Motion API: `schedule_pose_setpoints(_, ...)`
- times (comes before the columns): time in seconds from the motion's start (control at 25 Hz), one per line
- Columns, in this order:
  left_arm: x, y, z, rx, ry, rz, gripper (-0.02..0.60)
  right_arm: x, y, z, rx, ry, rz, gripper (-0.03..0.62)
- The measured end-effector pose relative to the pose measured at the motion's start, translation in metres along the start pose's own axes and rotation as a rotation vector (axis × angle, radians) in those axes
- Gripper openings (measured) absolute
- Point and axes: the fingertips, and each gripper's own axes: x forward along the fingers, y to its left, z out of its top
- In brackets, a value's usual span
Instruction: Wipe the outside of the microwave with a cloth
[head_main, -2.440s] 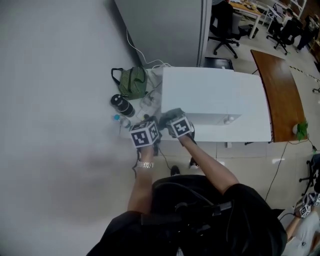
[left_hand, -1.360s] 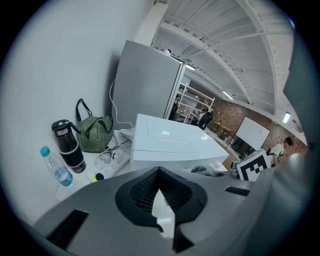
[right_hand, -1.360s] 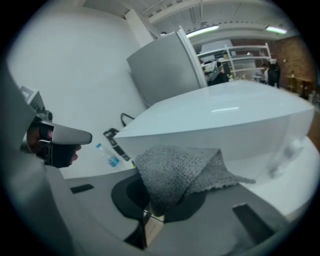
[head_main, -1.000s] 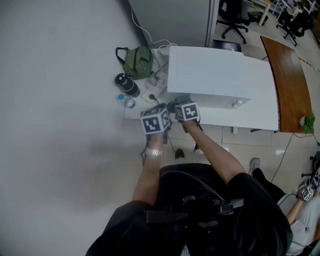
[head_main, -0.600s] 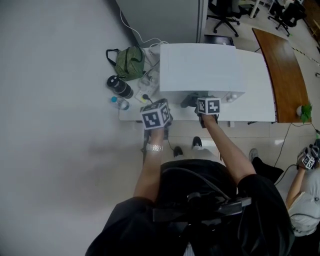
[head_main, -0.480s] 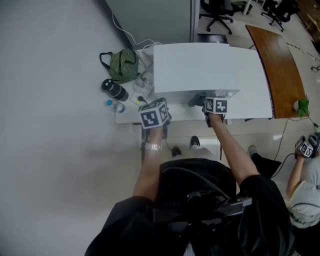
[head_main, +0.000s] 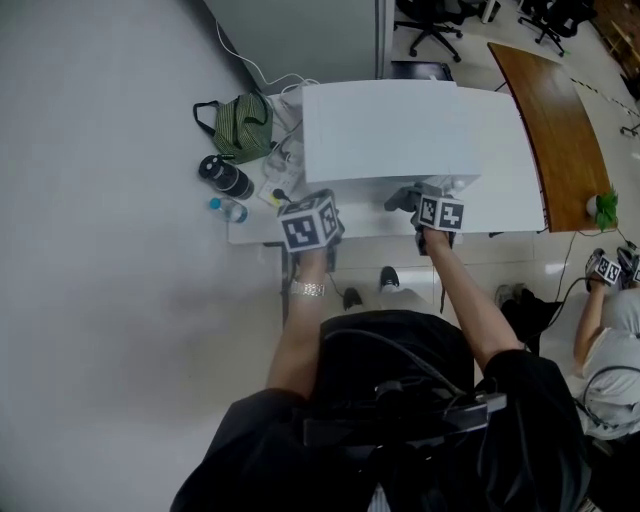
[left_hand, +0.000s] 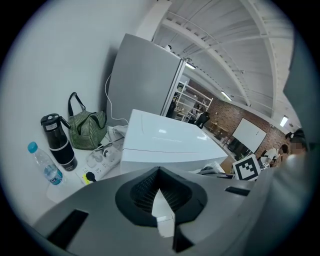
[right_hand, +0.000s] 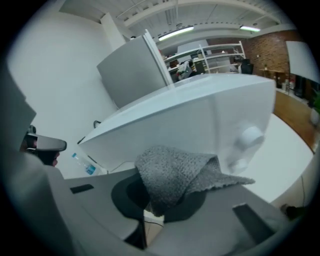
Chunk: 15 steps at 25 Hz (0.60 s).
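Observation:
The white microwave stands on a white table against the wall. My right gripper is shut on a grey knitted cloth, which lies against the microwave's front face just left of its two knobs. The cloth drapes over the right gripper and hides its fingertips. My left gripper hovers at the table's front edge, off the microwave's left front corner. In the left gripper view the left gripper is shut with nothing held, and the microwave lies ahead.
Left of the microwave are a green striped bag, a black flask, a small water bottle and a power strip with cables. A grey cabinet stands behind. A brown table and a seated person are at the right.
My right gripper has carried the cloth rightward along the microwave's front, from its left corner to near the knobs. The left gripper has stayed by the left corner.

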Motion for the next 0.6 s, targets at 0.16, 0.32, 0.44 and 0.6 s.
schedule_pose_setpoints(0.16,-0.012,0.013,-0.008,-0.015,-0.002,0.031,-0.006,0.043,0.11,-0.029,-0.143,0.07,0.174,0.023)
schedule_pose_setpoints(0.32,-0.028,0.034,-0.008,-0.027,-0.014,0.083,-0.007,0.082,0.189,-0.065,-0.379,0.127,0.258,0.023)
schedule_pose_setpoints(0.44,-0.038,0.047,-0.009,-0.04,-0.022,0.12,-0.007,0.097,0.204,-0.067,-0.415,0.135,0.234,0.023)
schedule_pose_setpoints(0.6,-0.043,0.056,-0.009,-0.06,-0.025,0.142,-0.007,0.11,0.171,-0.068,-0.338,0.182,0.157,0.023)
